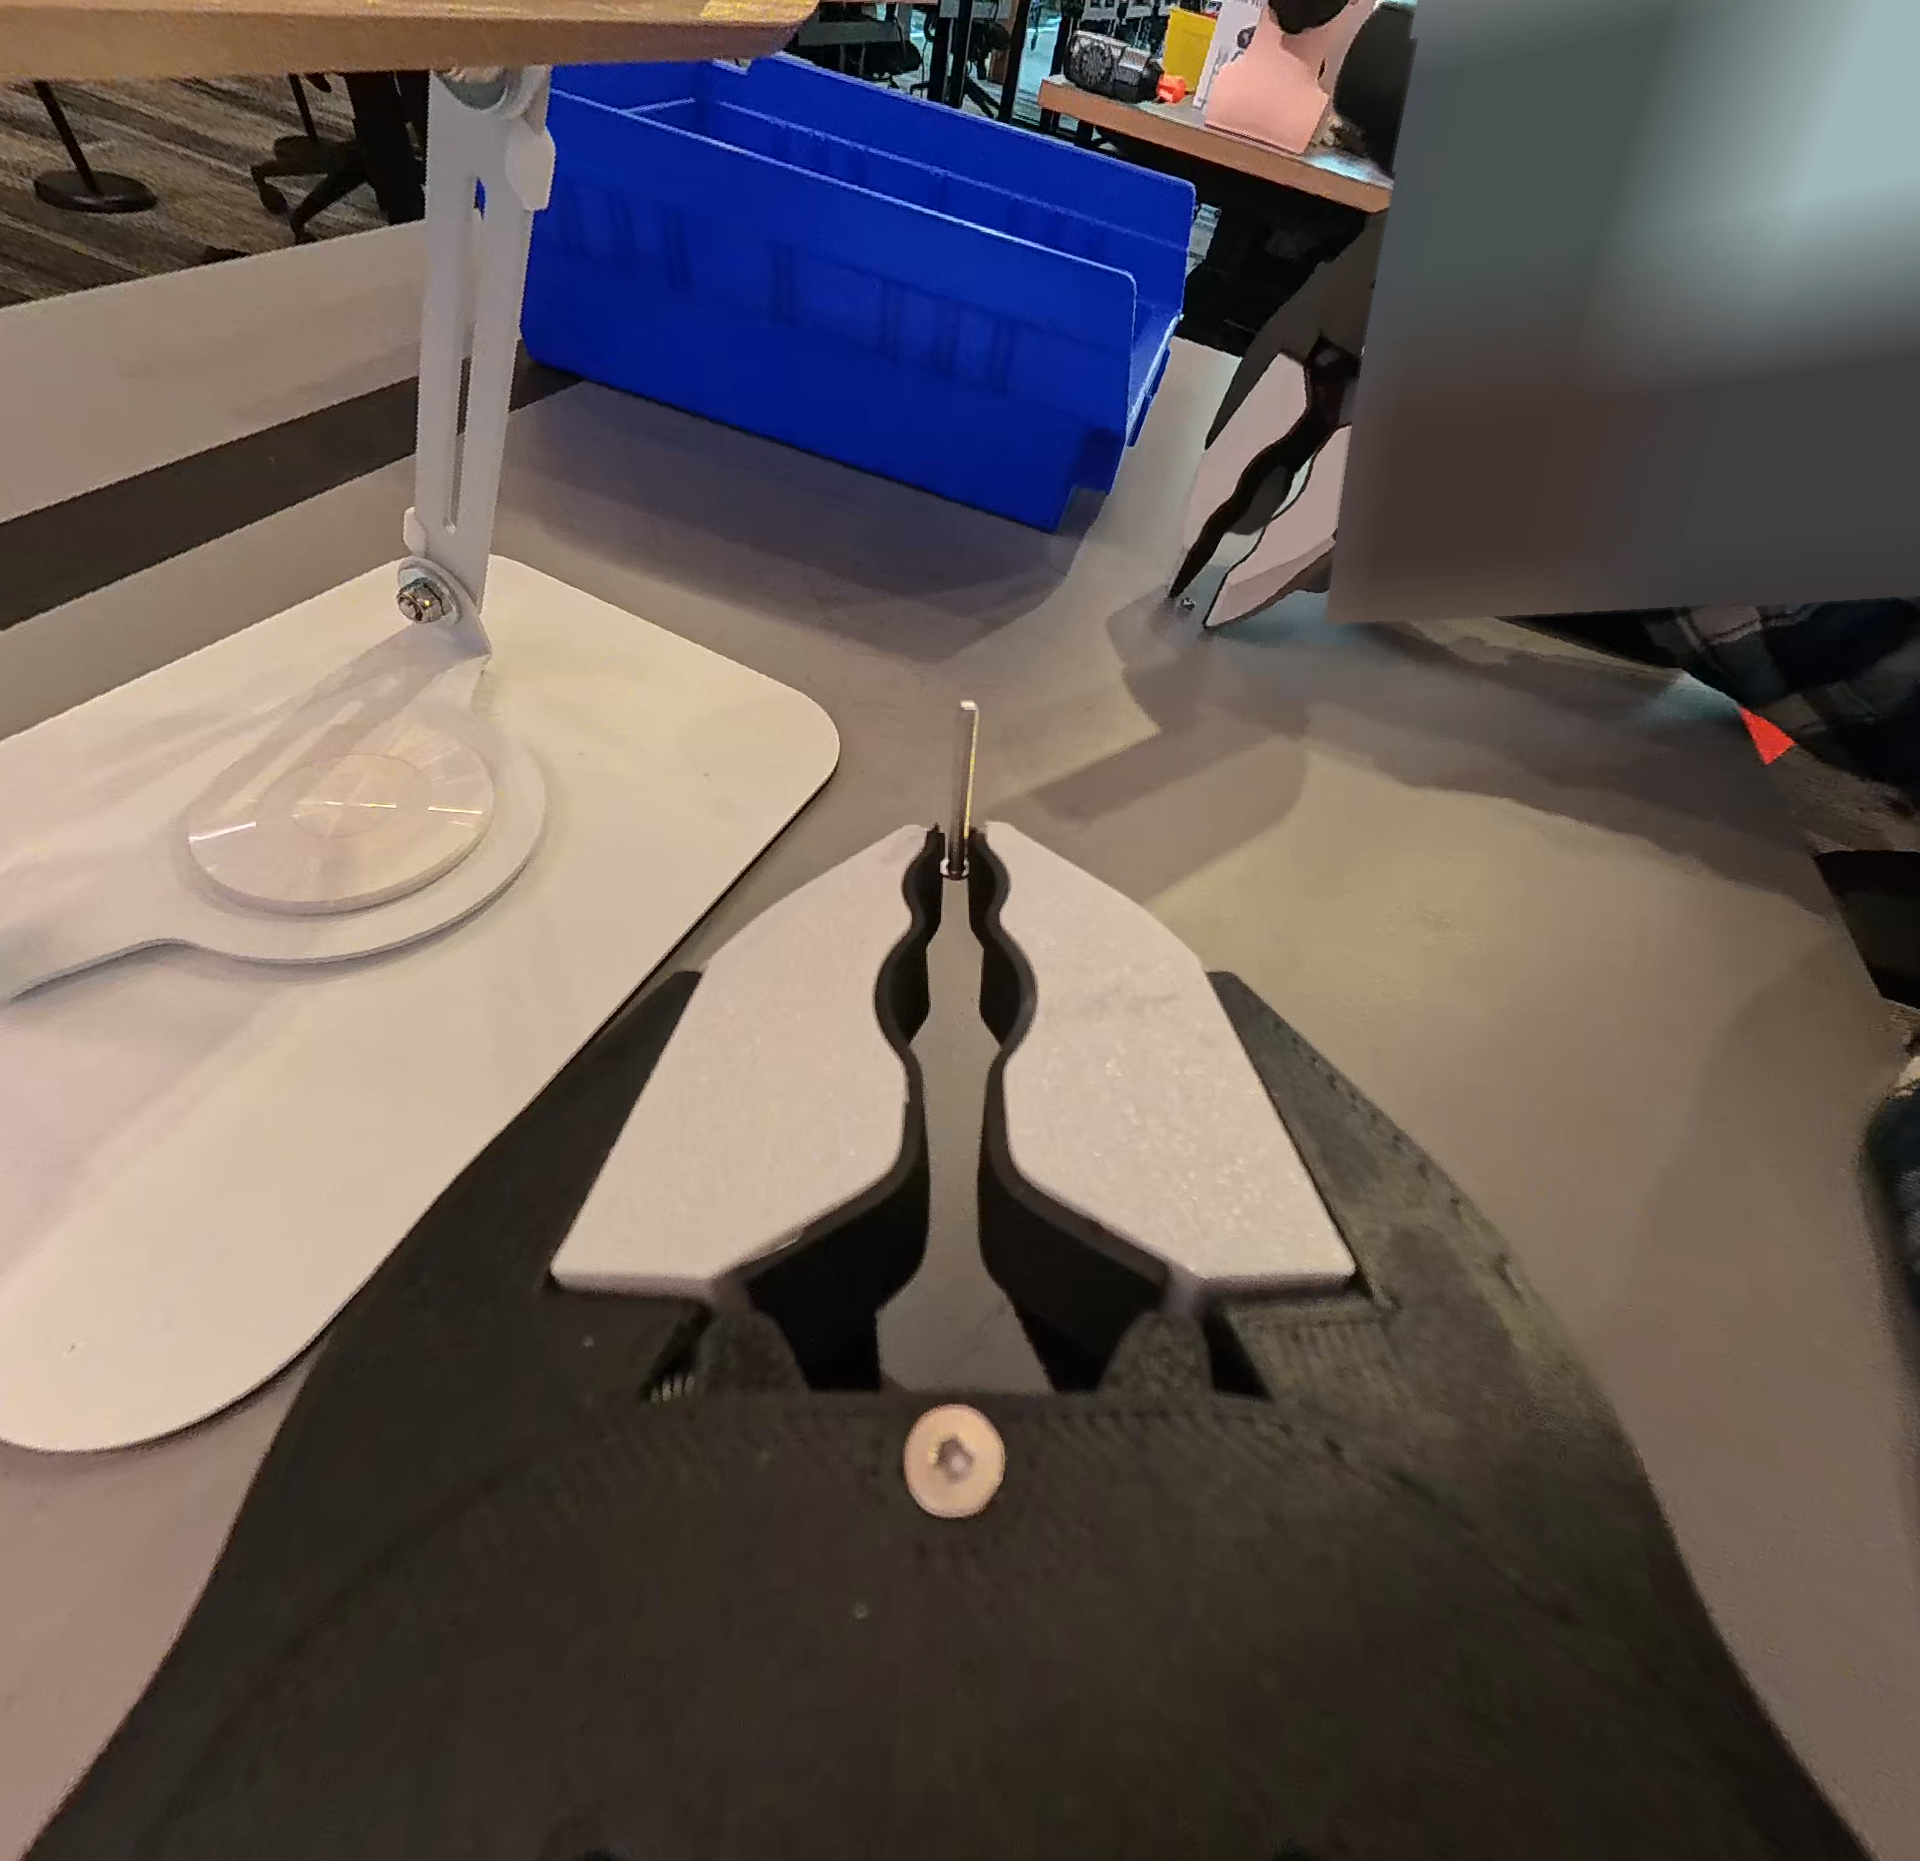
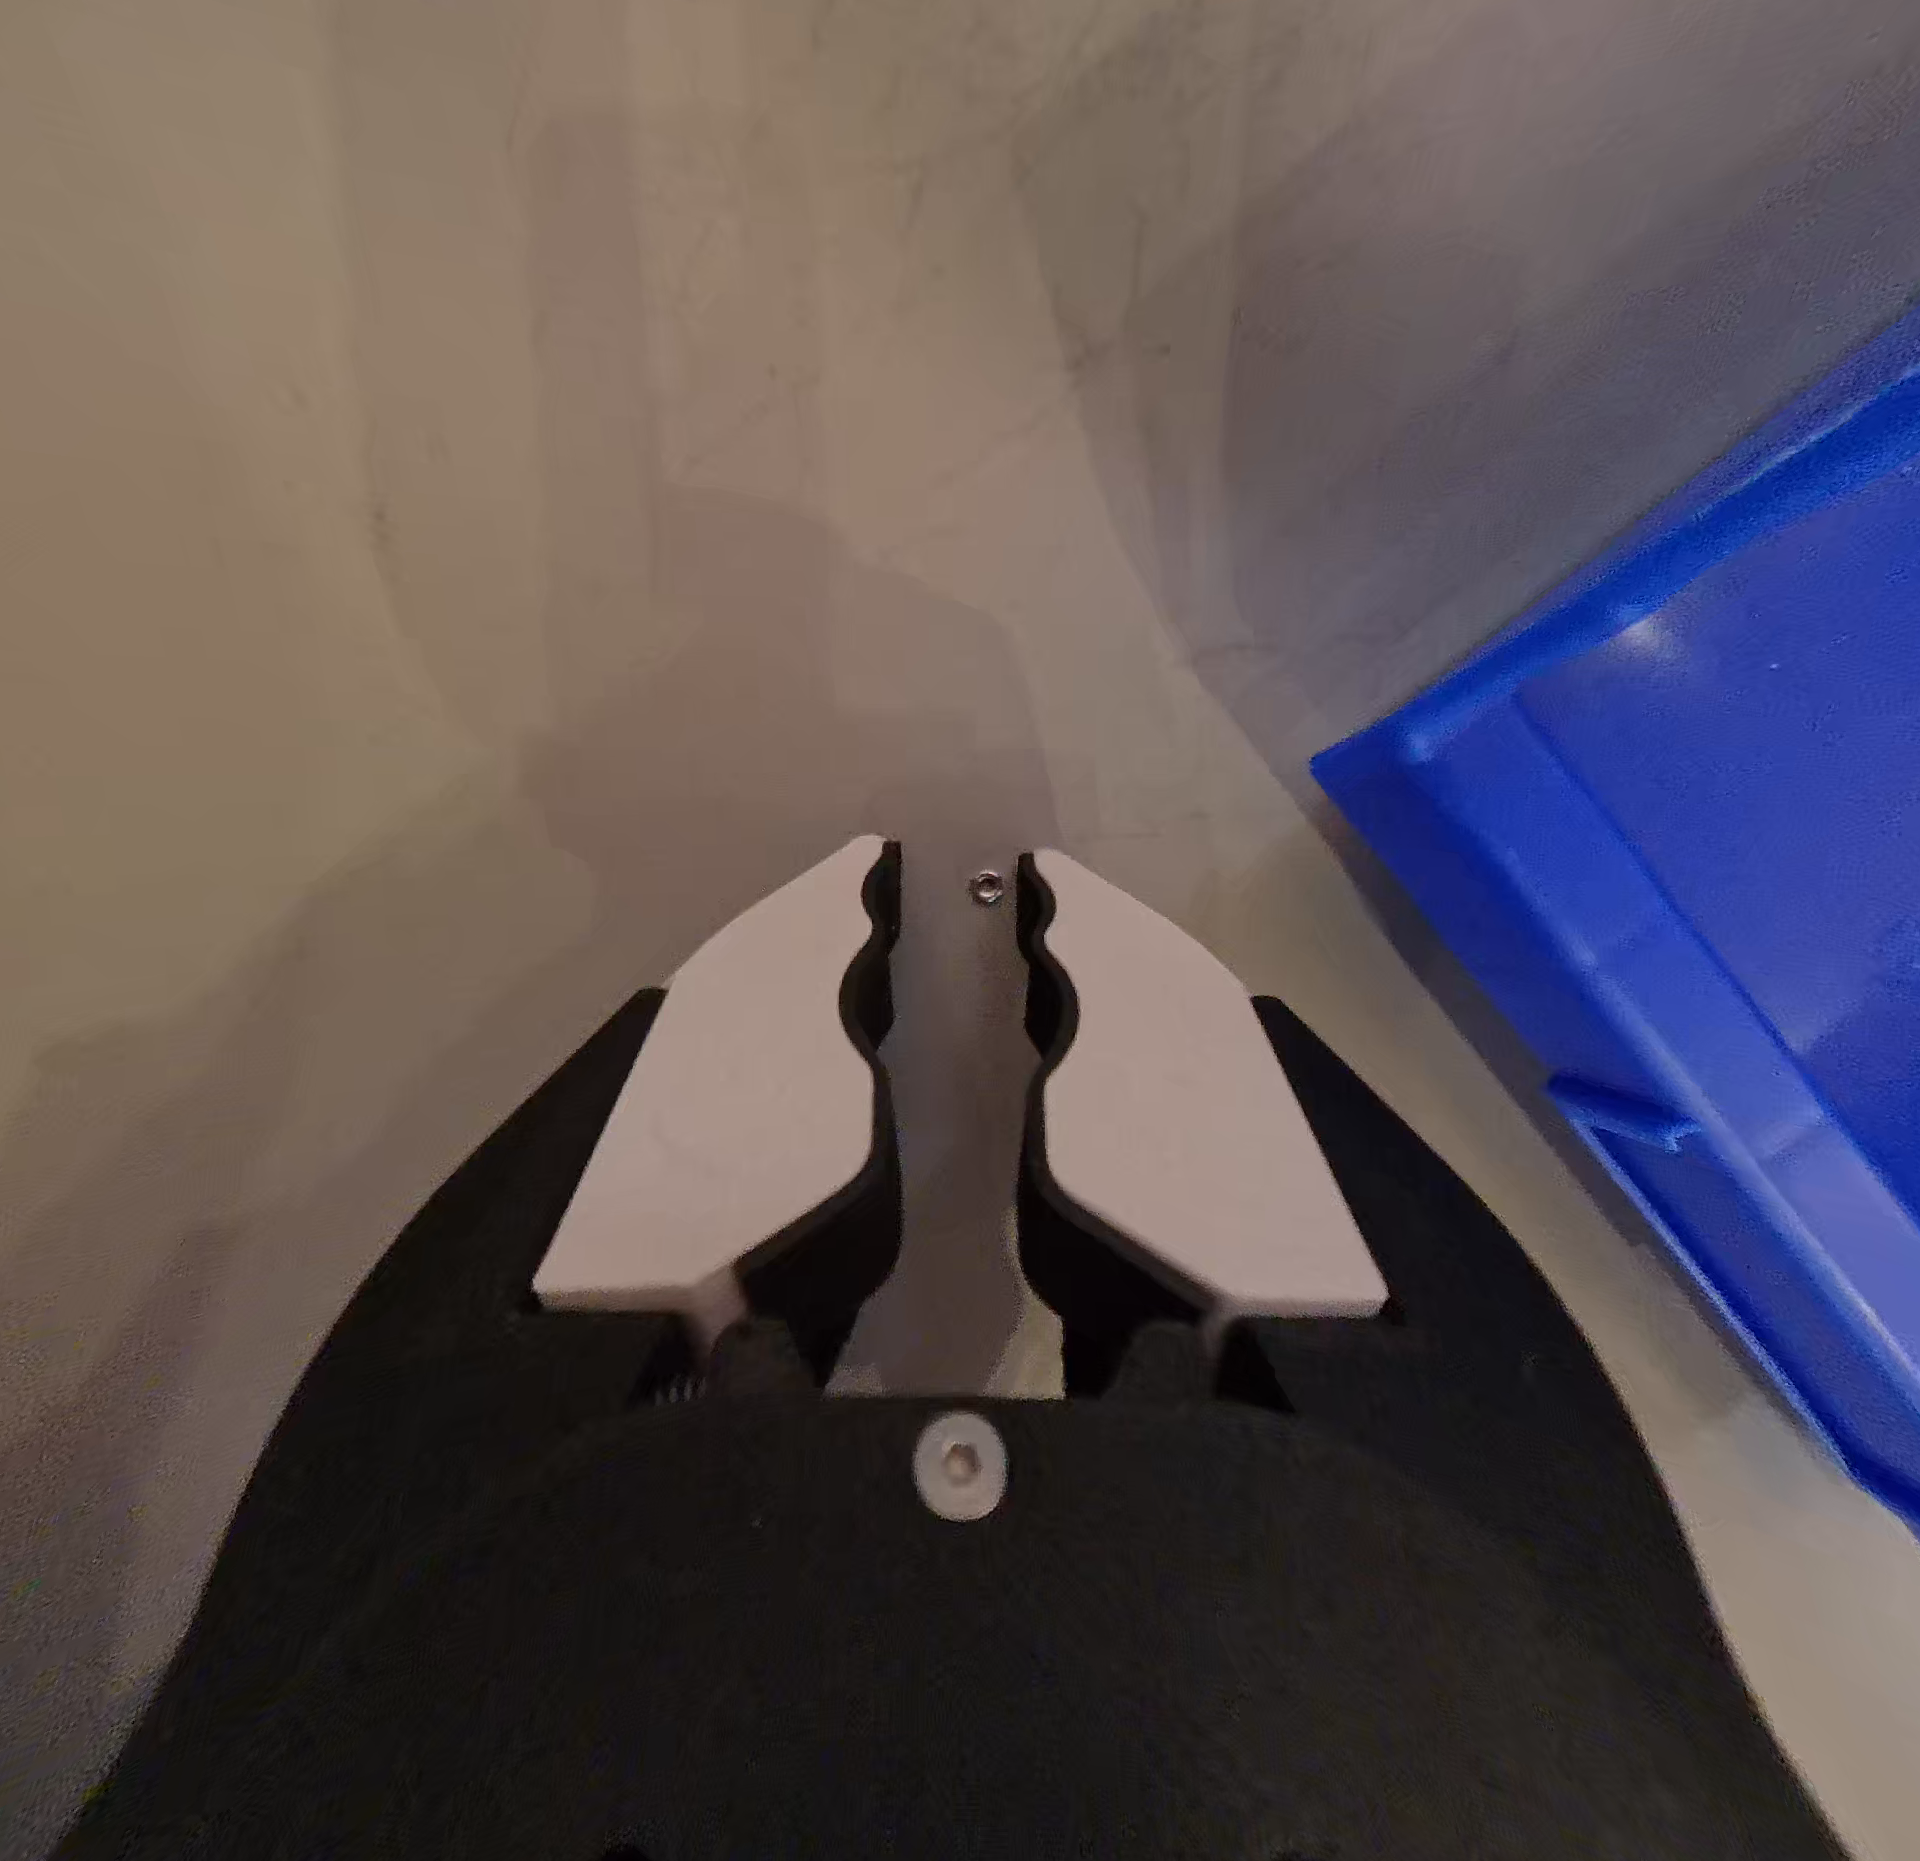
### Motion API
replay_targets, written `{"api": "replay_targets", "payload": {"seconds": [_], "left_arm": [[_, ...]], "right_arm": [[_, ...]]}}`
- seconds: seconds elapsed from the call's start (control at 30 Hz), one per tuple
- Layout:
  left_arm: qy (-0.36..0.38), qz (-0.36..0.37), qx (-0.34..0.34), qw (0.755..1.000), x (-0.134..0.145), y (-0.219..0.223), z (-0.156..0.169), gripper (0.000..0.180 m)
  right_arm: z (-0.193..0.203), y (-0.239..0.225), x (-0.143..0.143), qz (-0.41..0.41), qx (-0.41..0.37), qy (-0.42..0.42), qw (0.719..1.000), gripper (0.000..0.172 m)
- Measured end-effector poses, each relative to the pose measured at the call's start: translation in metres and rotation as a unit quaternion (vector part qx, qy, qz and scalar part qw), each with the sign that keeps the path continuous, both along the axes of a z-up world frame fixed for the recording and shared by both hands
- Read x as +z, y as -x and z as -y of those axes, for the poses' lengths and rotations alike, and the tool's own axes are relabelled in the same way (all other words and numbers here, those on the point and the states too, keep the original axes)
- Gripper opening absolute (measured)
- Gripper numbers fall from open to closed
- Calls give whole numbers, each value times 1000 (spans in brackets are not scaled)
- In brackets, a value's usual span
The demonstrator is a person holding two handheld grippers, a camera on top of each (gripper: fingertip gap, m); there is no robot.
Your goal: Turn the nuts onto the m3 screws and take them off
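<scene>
On the grey surface (image 1: 1403, 980), the left wrist view shows a white stand base plate (image 1: 416, 980) with an upright slotted arm (image 1: 457, 357) under a wooden board (image 1: 364, 3), none of which appears in the right wrist view. A blue bin (image 1: 831, 294) stands behind the plate; the right wrist view shows only one corner of the bin, at its right edge. The left gripper (image 1: 953, 855) is closed on a thin metal hex key (image 1: 966, 762), which projects forward from its tips. The right gripper (image 2: 953, 866) is partly open, pointing down at the surface. A small metal nut (image 2: 985, 886) lies between its fingertips, nearer the right one, with a gap to each pad.
</scene>
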State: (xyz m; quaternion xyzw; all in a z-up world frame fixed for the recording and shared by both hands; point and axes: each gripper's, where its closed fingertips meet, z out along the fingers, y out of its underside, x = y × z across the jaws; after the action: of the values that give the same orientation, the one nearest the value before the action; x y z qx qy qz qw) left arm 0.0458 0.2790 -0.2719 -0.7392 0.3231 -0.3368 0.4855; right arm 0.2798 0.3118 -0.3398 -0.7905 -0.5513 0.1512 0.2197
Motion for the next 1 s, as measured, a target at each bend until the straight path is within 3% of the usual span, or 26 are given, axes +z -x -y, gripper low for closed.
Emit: {"api": "replay_targets", "payload": {"seconds": [0.57, 1.0], "left_arm": [[1, -1, -2, 1000, 0, -1, 0, 4], [-11, -17, -13, 1000, 0, -13, 1, 4]], "right_arm": [[4, -2, -1, 57, 74, 10, 996, 5], [6, 8, 9, 35, 84, 2, 996, 4]]}}
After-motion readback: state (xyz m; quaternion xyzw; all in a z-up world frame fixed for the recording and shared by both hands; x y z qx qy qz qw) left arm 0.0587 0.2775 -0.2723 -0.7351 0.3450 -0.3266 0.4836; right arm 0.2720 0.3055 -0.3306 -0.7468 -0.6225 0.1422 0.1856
